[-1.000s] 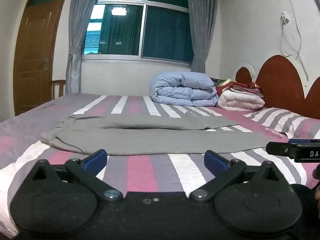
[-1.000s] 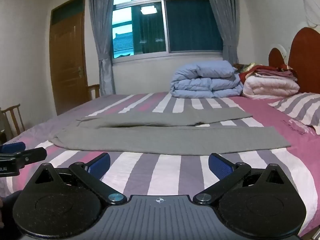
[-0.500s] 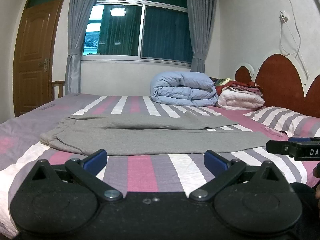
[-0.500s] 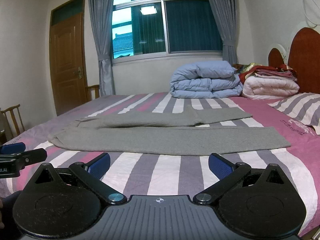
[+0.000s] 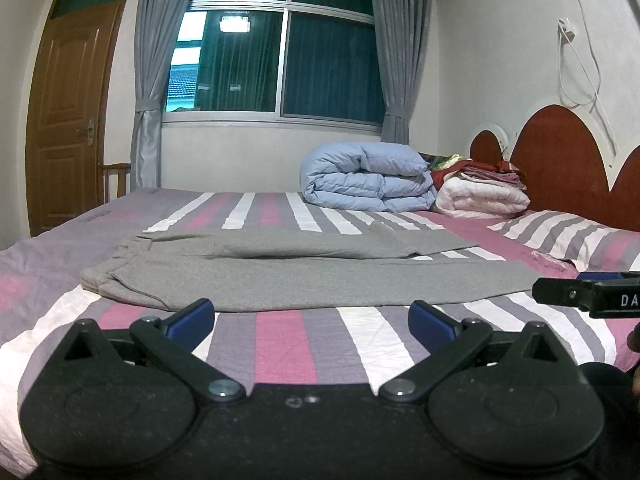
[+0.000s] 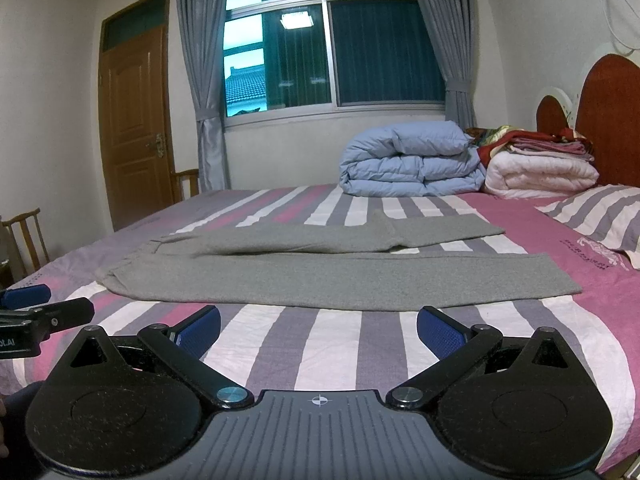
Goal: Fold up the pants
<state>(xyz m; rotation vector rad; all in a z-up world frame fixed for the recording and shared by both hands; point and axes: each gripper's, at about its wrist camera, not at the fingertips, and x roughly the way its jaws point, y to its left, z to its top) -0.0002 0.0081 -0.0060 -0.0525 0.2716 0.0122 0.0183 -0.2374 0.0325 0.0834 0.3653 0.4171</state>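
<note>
pants [image 5: 304, 276] flat on bed [image 5: 280, 336], waist left, legs running right | my left gripper [image 5: 312, 320] and right gripper [image 6: 318, 326] before pants' near edge, apart from it, fingers spread | folded duvet [image 5: 368, 178] behind pants | blanket stack [image 5: 482, 196] right of duvet | pillow [image 5: 568, 236] far right | headboard [image 5: 560, 160] behind pillow

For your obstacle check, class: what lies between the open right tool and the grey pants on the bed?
Only bare striped bedsheet lies between the right tool and the grey pants, as the right wrist view shows.
</note>
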